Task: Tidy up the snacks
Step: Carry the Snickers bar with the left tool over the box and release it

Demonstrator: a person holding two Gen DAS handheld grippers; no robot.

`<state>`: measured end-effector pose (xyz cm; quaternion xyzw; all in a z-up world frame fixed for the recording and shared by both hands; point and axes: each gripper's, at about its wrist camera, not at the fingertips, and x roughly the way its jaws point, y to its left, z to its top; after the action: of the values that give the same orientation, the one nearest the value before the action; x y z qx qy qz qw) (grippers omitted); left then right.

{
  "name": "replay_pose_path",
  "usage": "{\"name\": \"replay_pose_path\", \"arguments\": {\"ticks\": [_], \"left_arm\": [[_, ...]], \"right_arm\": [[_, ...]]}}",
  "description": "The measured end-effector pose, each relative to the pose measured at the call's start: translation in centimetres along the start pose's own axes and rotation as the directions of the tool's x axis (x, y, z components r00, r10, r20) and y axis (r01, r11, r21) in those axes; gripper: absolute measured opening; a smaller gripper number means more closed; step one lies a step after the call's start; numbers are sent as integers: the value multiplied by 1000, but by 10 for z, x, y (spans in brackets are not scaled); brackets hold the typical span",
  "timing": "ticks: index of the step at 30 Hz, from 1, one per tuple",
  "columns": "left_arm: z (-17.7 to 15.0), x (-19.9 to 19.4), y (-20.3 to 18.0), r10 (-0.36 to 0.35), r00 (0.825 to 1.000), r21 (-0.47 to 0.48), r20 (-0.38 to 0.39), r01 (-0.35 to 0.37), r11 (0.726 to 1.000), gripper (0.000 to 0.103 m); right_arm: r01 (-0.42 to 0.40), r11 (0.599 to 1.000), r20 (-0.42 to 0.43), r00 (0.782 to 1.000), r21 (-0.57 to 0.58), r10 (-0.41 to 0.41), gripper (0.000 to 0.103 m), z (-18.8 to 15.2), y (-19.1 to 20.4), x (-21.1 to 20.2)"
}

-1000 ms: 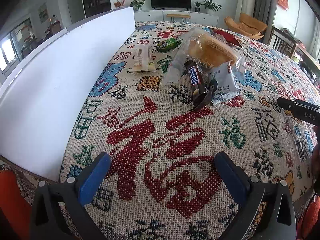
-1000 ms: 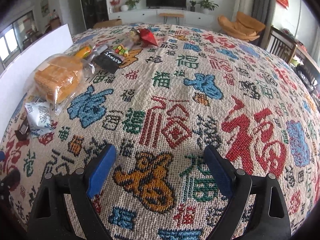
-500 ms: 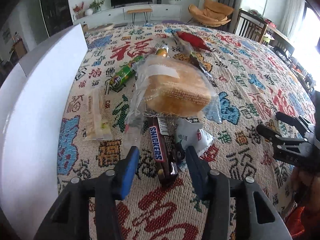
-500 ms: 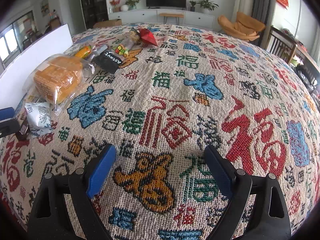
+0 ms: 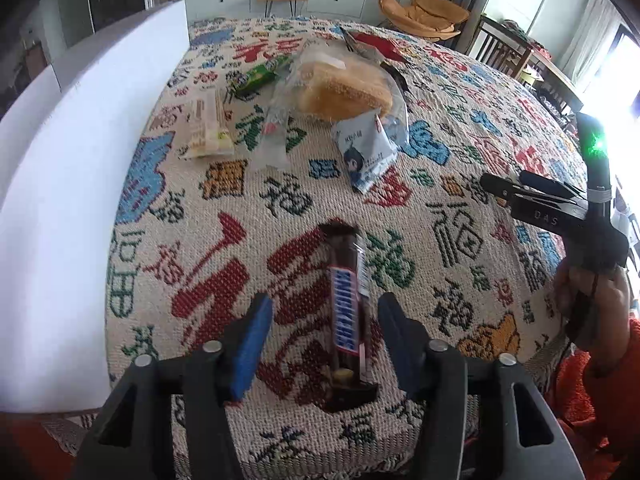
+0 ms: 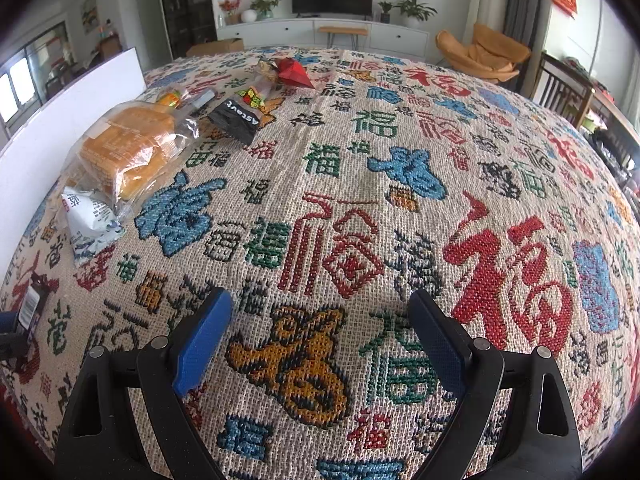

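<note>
- Left tongs (image 5: 324, 340) straddled the chocolate bar (image 5: 346, 312) lying on the patterned cloth (image 5: 280, 208); jaws opening, about half apart, pads clear of the wrapper; nothing held
- Risk, as judged: bar sat near the cloth's near edge; a nudge from a withdrawing pad could skew it or push it off
- Right tongs (image 6: 320, 340) wide apart, empty, over bare cloth; bread bag (image 6: 128, 152) and other snacks well off to its left

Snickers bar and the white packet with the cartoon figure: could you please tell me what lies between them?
Only bare patterned tablecloth lies between the Snickers bar and the white packet, as the left wrist view shows.
</note>
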<state>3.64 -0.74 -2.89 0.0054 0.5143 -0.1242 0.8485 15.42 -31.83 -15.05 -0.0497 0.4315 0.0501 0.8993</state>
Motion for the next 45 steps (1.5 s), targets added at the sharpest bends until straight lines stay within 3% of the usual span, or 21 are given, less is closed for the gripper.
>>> {"name": "replay_pose_path", "arguments": {"ticks": [3, 4, 6, 8, 11, 13, 15, 19, 20, 21, 24, 25, 27, 29, 30, 32, 33, 34, 38, 42, 45], "left_arm": [[8, 8, -3, -1, 1000, 11, 18, 1, 1000, 52], [9, 10, -4, -27, 999, 2, 17, 27, 1000, 30], [10, 9, -7, -74, 997, -9, 26, 74, 997, 13], [4, 6, -7, -49, 997, -16, 52, 50, 999, 12], [-11, -2, 15, -145, 985, -121, 97, 156, 980, 0], [-18, -8, 31, -157, 978, -164, 137, 178, 970, 0], [-20, -7, 44, -159, 976, -203, 148, 187, 961, 0], [-21, -6, 49, -162, 975, -212, 155, 193, 958, 0], [-21, -7, 47, -159, 976, -205, 148, 188, 960, 3], [-22, -8, 45, -163, 976, -198, 142, 190, 962, 14], [-29, -18, 41, -163, 973, -183, 165, 192, 964, 79], [-30, -21, 38, -161, 970, -174, 183, 193, 966, 83], [-27, -18, 26, -163, 973, -129, 160, 185, 974, 83], [-25, -8, 8, -124, 985, -65, 120, 133, 989, 83], [-25, -3, 1, -90, 991, -38, 99, 94, 995, 81], [-28, 6, -12, 5, 997, 16, 83, -6, 1000, 60], [-29, 8, -19, 53, 995, 52, 88, -57, 997, 25], [-28, 8, -21, 65, 994, 71, 90, -72, 995, 16], [-22, 7, 6, -76, 994, -84, 82, 83, 993, 16], [-17, 0, 34, -186, 974, -227, 130, 212, 950, 16], [-8, -32, 49, -249, 943, -293, 219, 307, 905, 16]], "right_arm": [[-2, 1000, 0, 1000, 2, 2, 93, 0, 0, -1], [-3, 1000, -1, 1000, 2, 3, 93, 0, 0, -1], [-3, 1000, 0, 1000, 1, 3, 93, 0, 0, 0], [-12, 1000, 1, 1000, 5, 12, 93, 1, -1, 0], [-47, 999, -41, 998, 26, 48, 92, 1, 6, -6], [-222, 973, -23, 974, 66, 224, 91, 0, 23, -21], [-314, 949, -34, 949, -7, 313, 89, 9, 63, -31], [-307, 924, -68, 952, -230, 299, 88, 35, 141, -20], [-303, 916, -88, 953, -263, 290, 88, 41, 155, -12], [-302, 908, -118, 953, -292, 279, 88, 45, 167, -2], [-274, 906, -169, 959, -323, 229, 86, 54, 179, 20], [-266, 908, -176, 960, -322, 219, 84, 56, 180, 25], [-230, 915, -172, 968, -331, 181, 53, 58, 178, 28], [-220, 923, -170, 970, -315, 173, 40, 60, 166, 28], [-244, 926, -180, 964, -288, 197, 37, 61, 159, 27], [-261, 931, -171, 960, -255, 223, 32, 58, 145, 15], [-281, 932, -163, 955, -231, 248, 30, 57, 137, 4], [-317, 931, -158, 944, -183, 290, 30, 57, 126, -6], [-428, 903, -92, 901, -20, 425, 30, 51, 88, -38], [-418, 904, -107, 899, 85, 425, 30, 33, 57, -33], [-459, 868, -112, 868, 189, 483, 30, 31, 41, -30]]}}
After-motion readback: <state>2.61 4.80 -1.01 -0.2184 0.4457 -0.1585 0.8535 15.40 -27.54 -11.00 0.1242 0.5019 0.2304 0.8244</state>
